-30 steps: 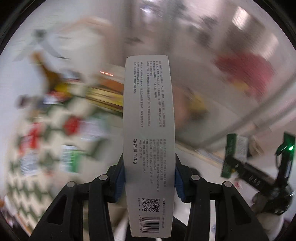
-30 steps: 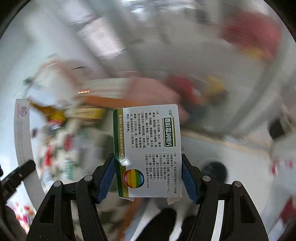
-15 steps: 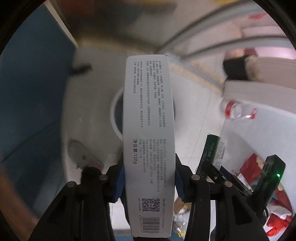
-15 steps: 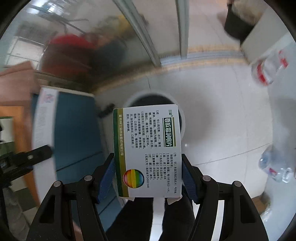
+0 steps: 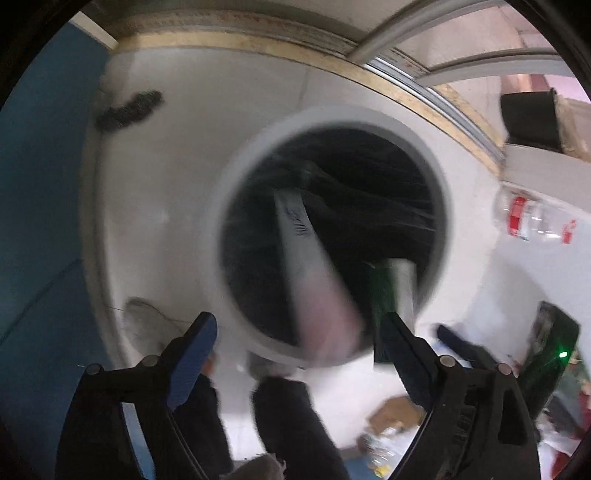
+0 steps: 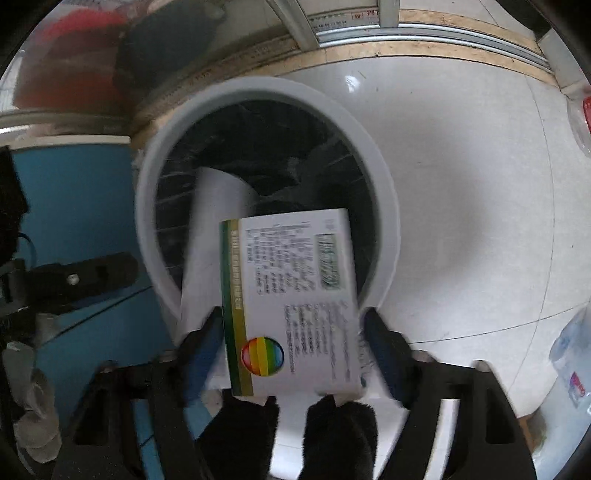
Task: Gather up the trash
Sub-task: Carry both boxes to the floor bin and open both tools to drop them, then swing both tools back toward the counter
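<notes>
Both grippers hang over a round white bin (image 5: 236,177) with a black liner. My left gripper (image 5: 297,350) is opening wide, with nothing between its blue pads. The long white box (image 5: 306,258) it let go drops, blurred, into the bin. My right gripper (image 6: 295,347) is opening too. The white box with the green edge and rainbow logo (image 6: 291,295) is still between its jaws but slides loose toward the bin (image 6: 384,206), clear of the pads. The long white box (image 6: 214,221) shows behind it. The green-edged box (image 5: 391,295) appears at the bin's right rim.
A blue panel (image 5: 37,221) stands left of the bin. Clear plastic bottles with red labels (image 5: 532,218) (image 6: 572,354) lie to the right. A sliding-door track (image 6: 424,33) runs behind. The person's dark trouser legs (image 5: 291,417) are below the grippers, and cardboard scraps (image 5: 395,417) lie on the floor.
Both grippers dropped down over the bin and their jaws spread. The long white box left the left gripper and falls into the bin. The rainbow-logo box came loose in the right gripper.
</notes>
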A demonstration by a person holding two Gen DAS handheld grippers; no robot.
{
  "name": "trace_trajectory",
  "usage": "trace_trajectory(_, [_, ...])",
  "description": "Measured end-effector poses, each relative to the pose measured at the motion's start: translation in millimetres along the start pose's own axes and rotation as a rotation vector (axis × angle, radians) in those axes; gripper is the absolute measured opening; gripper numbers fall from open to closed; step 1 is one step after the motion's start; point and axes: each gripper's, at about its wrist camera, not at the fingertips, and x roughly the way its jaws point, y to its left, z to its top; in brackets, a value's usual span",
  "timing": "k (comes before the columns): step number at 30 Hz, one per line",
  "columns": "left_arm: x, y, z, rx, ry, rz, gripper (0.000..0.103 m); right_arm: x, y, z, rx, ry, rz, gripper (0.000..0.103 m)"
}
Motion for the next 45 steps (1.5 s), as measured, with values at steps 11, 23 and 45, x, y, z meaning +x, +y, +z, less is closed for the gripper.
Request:
trace_trajectory(11, [-64.2, -7.7, -70.6, 0.074, -0.312, 0.290, 0.093, -68.1, 8.7, -29.6, -0.034, -0.180, -0.193, 0.103])
trace_trajectory(23, [-206.9, -52.9, -169.3, 0.098, -0.450, 0.316, 0.093, -210.2, 64.5, -98.6, -0.039, -0.319, -0.222, 0.103])
trace_trajectory(45, [-429.5, -101.3, -330.1, 0.103, -0.577, 0.173, 0.093, -539.0, 133.1, -274.6, -0.088, -0.513, -0.191, 0.103])
